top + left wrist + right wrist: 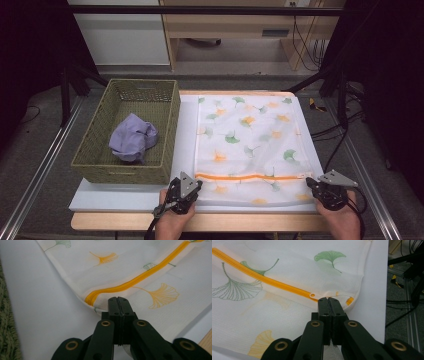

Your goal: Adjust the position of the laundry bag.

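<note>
Mesh laundry bag (pixel 247 145) spread flat on the white bench (pixel 125 197), ginkgo print up, orange zipper (pixel 250 177) running across just beyond both sets of jaws. Zipper closed along its whole visible length, pull tab (pixel 312 295) lying just ahead and left of the right jaws.

Left gripper (pixel 186 192) at the bag's near left corner, jaws shut tight in the left gripper view (pixel 118 300), tips over the mesh just this side of the zipper's end. Cloth seems pinched beneath them, though the pinch itself sits under the tips, so not certain.

Right gripper (pixel 322 189) at the near right corner, jaws likewise shut (pixel 329 299), mesh bunched under the tips just short of the tab; a fold of cloth showing low between the links suggests a real hold.

Well off to the left of the left jaws, a green woven basket (pixel 95 155) holding a crumpled lilac garment (pixel 133 138), untouched.

Judged progress: early. Bag laid out and both near corners taken, probably to steady or lift the zipper edge. Left to do, by the look of it: open the zipper, fetch the garment from the basket, put it in the bag, close up again. None of that begun.
</note>
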A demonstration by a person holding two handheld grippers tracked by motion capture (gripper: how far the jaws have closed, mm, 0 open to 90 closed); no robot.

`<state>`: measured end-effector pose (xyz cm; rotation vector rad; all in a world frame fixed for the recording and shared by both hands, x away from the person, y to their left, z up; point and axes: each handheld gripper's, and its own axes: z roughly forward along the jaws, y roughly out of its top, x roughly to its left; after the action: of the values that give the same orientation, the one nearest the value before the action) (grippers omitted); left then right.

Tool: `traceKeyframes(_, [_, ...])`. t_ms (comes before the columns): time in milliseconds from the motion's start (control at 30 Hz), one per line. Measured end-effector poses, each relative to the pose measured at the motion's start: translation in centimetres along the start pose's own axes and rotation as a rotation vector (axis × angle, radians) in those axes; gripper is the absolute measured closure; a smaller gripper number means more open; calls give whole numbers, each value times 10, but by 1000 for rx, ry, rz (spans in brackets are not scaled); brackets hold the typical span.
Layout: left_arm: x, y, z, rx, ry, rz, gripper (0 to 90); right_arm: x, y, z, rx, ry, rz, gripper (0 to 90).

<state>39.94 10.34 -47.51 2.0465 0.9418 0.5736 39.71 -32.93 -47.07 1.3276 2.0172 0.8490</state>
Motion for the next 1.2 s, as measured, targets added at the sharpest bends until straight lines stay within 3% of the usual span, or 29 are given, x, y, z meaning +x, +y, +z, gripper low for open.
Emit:
traceKeyframes(700, [15, -8, -17, -5, 38, -42, 896, 17, 8, 5, -4, 48, -40, 896])
traceKeyframes(1200, [18, -14, -15, 15, 35, -72, 895, 20, 7, 5, 1, 61, -60, 896])
